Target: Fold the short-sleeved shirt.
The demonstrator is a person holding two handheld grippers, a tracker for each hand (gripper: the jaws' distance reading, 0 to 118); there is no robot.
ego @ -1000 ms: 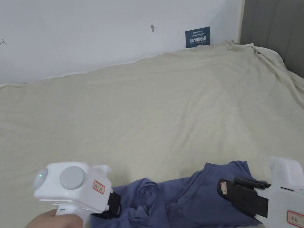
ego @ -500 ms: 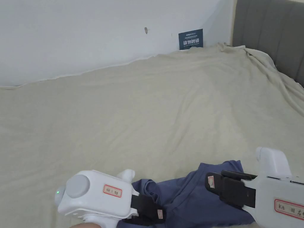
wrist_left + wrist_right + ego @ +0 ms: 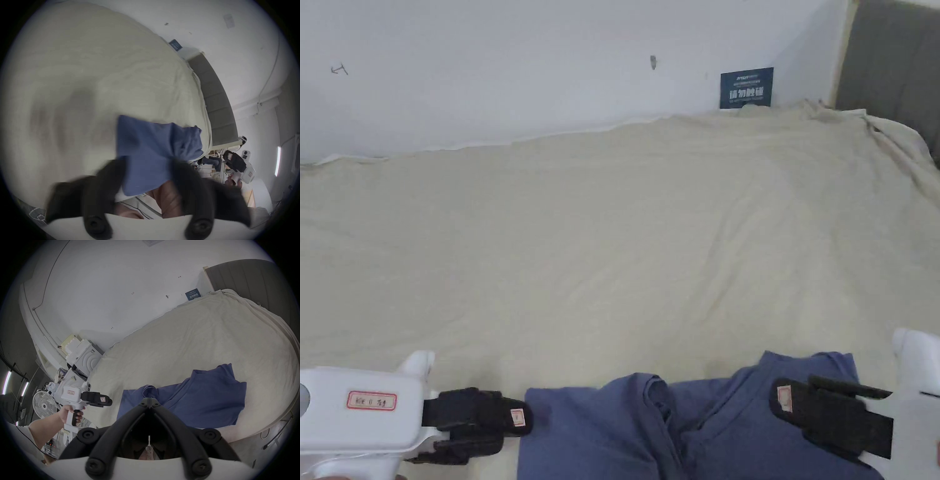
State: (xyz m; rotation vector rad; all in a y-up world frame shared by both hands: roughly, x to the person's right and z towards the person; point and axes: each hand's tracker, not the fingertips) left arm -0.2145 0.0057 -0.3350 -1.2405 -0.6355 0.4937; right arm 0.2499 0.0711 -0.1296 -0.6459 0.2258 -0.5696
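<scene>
Head view: I see blue shirt (image 3: 700, 425) crumpled at near edge of cream bed sheet (image 3: 625, 250), long axis running left-right; sign (image 3: 746, 87) on far wall. My left gripper (image 3: 509, 428) just left of shirt, jaws apart, holding nothing.

Left gripper view: blurred; shirt (image 3: 155, 149) between jaws, untouched.

Right gripper view: right gripper (image 3: 150, 401) jaws closed, tips meeting above shirt (image 3: 203, 395), gripping nothing. Fan (image 3: 44, 404) stands beyond bed.

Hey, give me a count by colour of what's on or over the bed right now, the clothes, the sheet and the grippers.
Blue: 1, the shirt
Cream: 1, the bed sheet
White with black jaws: 2, the left gripper and the right gripper
Total: 4
</scene>
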